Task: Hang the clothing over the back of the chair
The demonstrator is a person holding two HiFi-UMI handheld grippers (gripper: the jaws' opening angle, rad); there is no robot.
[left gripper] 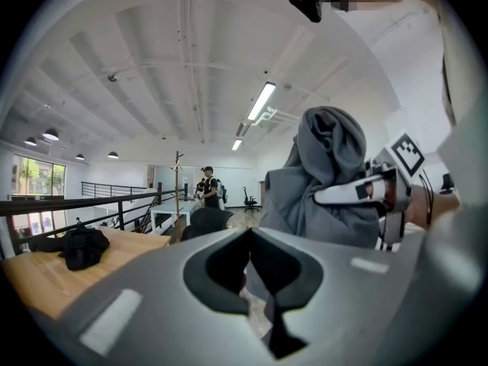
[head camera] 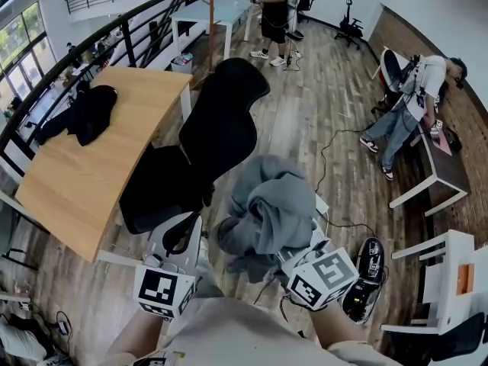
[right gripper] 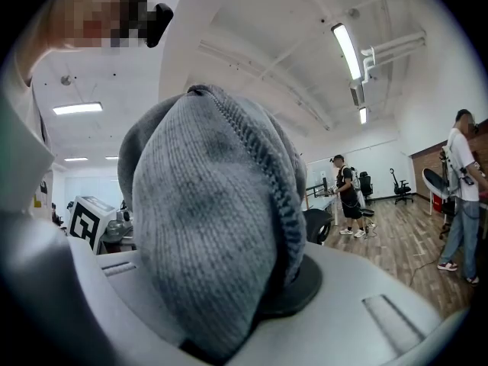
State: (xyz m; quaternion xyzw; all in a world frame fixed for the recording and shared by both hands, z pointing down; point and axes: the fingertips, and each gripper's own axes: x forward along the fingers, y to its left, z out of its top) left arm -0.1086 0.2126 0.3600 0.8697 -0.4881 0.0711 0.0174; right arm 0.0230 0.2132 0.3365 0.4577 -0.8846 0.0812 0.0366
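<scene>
The left gripper (head camera: 183,235) and the right gripper (head camera: 302,255) are sitting nearest, low in the head view. Their marker cubes (head camera: 162,290) are showing only black-and-white square patterns, and no brand, label or readable writing is showing anywhere. The right gripper is clamping narrowly on the grey knitted clothing (head camera: 267,204), which is bulging up out of its jaws in a bunched heap above and just ahead of it. The left gripper is carrying its jaws drawn together just beside that heap. A thin hem may be lying caught between them, though its own view is too dim there to be sure. The black chair (head camera: 217,124) is standing ahead of both grippers, its back bare and apart from the clothing. Judging by this, the pickup is done, while bringing the clothing over, spreading it, draping it across the chair's back and letting go are all waiting. A wooden table (head camera: 91,181) bearing a dark garment (head camera: 84,113) is lying ahead and to the left of the left gripper.
</scene>
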